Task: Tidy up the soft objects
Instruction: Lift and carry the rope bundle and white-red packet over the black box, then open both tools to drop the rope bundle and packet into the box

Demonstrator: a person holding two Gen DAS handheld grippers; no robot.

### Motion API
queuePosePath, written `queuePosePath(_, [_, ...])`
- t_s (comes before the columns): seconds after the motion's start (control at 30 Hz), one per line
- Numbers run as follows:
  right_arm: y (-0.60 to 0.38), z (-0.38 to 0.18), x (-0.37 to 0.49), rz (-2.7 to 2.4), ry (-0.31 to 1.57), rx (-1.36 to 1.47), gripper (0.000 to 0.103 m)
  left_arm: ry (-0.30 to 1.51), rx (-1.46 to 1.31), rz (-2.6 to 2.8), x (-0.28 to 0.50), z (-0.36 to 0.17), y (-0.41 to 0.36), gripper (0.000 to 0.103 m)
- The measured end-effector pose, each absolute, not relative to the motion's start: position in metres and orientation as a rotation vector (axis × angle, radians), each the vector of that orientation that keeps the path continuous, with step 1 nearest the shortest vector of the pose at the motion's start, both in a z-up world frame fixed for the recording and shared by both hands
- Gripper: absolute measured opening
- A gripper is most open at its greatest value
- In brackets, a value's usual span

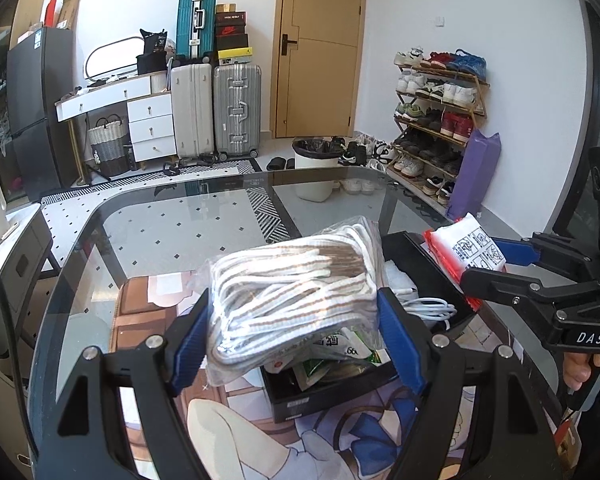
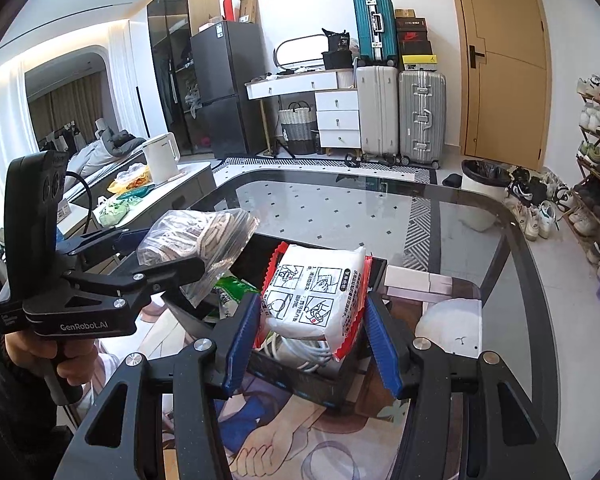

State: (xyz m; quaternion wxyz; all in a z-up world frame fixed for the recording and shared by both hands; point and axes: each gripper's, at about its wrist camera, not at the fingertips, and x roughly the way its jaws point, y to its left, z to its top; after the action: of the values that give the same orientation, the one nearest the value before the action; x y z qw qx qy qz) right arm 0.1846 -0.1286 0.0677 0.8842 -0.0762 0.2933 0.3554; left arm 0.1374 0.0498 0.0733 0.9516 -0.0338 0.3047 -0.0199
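Observation:
My left gripper (image 1: 296,300) is shut on a clear bag of white and brown striped fabric (image 1: 292,284), held above a black open box (image 1: 332,396). My right gripper (image 1: 480,260) enters from the right, shut on a white packet with red edges (image 1: 474,246). In the right wrist view that packet (image 2: 316,296) sits between the blue pads of my right gripper (image 2: 314,304), over the black box (image 2: 320,384). The box holds a white cable (image 2: 300,348) and a green packet (image 2: 232,292). At the left, my left gripper (image 2: 168,248) carries the clear bag (image 2: 196,236).
The box stands on a printed mat (image 1: 148,320) on a glass table (image 2: 480,216). A pale flat box (image 2: 416,280) lies behind the black box. Past the table are a waste bin (image 1: 316,172), a shoe rack (image 1: 436,120), suitcases (image 1: 216,108) and a side cabinet with a kettle (image 2: 162,158).

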Motion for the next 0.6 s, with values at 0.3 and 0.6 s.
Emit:
queuePosePath(0.3, [-0.118, 0.063, 0.203, 0.733, 0.635, -0.189, 0.053, 0.647, -0.057, -0.052, 0.154, 0.067, 0.046, 0.077])
queuePosePath(0.6, [-0.096, 0.049, 0.215, 0.701, 0.639, -0.276, 0.053, 0.677, -0.001, -0.025, 0.174, 0.059, 0.037, 0.077])
